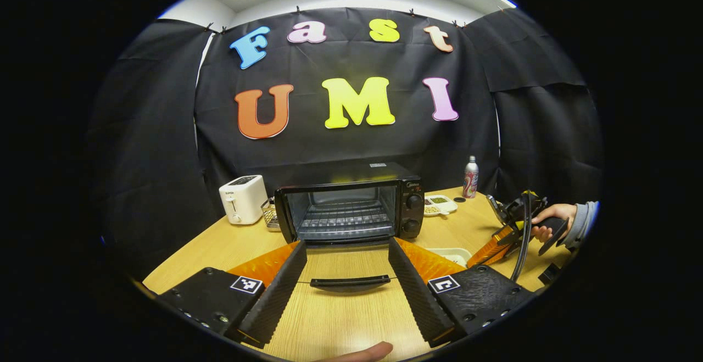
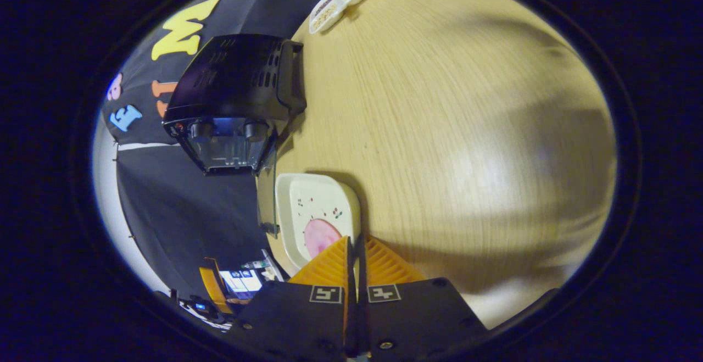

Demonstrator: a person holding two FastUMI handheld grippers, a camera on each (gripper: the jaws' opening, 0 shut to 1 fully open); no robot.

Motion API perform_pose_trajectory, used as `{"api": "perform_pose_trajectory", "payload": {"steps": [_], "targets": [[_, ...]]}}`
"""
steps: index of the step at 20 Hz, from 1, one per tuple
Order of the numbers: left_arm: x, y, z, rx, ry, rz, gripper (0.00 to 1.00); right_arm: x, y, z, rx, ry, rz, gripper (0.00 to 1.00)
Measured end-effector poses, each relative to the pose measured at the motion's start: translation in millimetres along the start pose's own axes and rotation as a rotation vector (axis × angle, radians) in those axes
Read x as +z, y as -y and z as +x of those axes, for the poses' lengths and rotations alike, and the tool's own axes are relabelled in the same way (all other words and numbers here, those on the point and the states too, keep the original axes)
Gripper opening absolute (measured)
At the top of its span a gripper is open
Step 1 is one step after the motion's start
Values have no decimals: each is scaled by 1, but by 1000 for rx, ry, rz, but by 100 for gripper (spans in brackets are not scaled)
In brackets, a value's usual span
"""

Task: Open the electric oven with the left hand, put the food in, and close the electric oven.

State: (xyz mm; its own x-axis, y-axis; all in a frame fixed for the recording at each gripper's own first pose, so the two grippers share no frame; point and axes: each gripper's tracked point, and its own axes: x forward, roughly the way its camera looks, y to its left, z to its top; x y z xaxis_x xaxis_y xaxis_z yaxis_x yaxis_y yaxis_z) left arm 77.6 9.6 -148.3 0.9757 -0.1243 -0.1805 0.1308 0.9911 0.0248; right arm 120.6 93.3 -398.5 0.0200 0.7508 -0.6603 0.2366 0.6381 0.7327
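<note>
In the left gripper view, the left gripper (image 1: 347, 274) is being held spread at the bottom centre, either side of the door handle (image 1: 350, 283), seemingly because the oven (image 1: 349, 211) at centre is already being kept open. At the right edge, a hand (image 1: 552, 220) is gripping the other tool. In the right gripper view, the right gripper (image 2: 355, 252) is being pressed together at the bottom centre over a plate (image 2: 317, 216) carrying pink food (image 2: 320, 237); whether the plate rim is being pinched cannot be told. The plate is being partly hidden.
</note>
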Motion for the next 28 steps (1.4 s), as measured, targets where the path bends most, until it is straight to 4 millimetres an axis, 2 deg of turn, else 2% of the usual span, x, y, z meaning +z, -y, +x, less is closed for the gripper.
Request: {"api": "perform_pose_trajectory", "payload": {"steps": [2, 4, 6, 7, 8, 11, 12, 13, 15, 16, 19, 20, 21, 22, 23, 24, 25, 27, 28], "targets": [[3, -1, -5, 6, 5, 18, 94, -6, 6, -12, 1, 28, 8, 0], [8, 0, -10, 6, 20, 22, 93, -10, 10, -29, -33, 62, -9, 4], [13, 4, -17, -8, 40, 15, 94, -15, 10, -44, -78, 85, -32, 0], [15, 4, -22, -11, 47, 14, 94, -17, 6, -48, -96, 94, -48, 4], [17, 2, -27, -13, 54, 13, 96, -21, -1, -51, -107, 99, -60, 0], [20, -8, -42, -10, 76, 0, 96, -32, -32, -52, -116, 99, -81, 0], [20, -14, -47, -9, 79, -5, 96, -34, -44, -49, -114, 99, -84, 4], [20, -21, -53, -7, 82, -11, 96, -36, -56, -45, -112, 97, -85, 0], [18, -35, -61, -1, 84, -25, 95, -40, -83, -32, -111, 92, -90, 4], [15, -44, -65, 2, 82, -31, 96, -41, -93, -25, -112, 94, -86, 0], [7, -66, -74, 11, 83, -39, 96, -42, -120, 1, -127, 105, -90, 0], [4, -72, -77, 9, 83, -44, 96, -42, -129, 12, -130, 114, -83, 4], [2, -77, -78, 3, 87, -52, 96, -42, -136, 23, -136, 117, -81, 0], [-1, -82, -82, -1, 87, -60, 96, -43, -143, 33, -139, 124, -88, 4], [-4, -87, -84, -5, 89, -68, 96, -41, -149, 43, -146, 138, -85, 0], [-5, -92, -86, -8, 91, -73, 96, -39, -156, 55, -149, 152, -76, 4], [-8, -98, -88, -6, 89, -76, 96, -37, -163, 65, -148, 166, -67, 0], [-19, -111, -89, 6, 78, -74, 96, -28, -178, 83, -128, 209, -34, 0], [-24, -115, -90, 15, 67, -71, 96, -20, -184, 91, -121, 240, -22, 4]]}}
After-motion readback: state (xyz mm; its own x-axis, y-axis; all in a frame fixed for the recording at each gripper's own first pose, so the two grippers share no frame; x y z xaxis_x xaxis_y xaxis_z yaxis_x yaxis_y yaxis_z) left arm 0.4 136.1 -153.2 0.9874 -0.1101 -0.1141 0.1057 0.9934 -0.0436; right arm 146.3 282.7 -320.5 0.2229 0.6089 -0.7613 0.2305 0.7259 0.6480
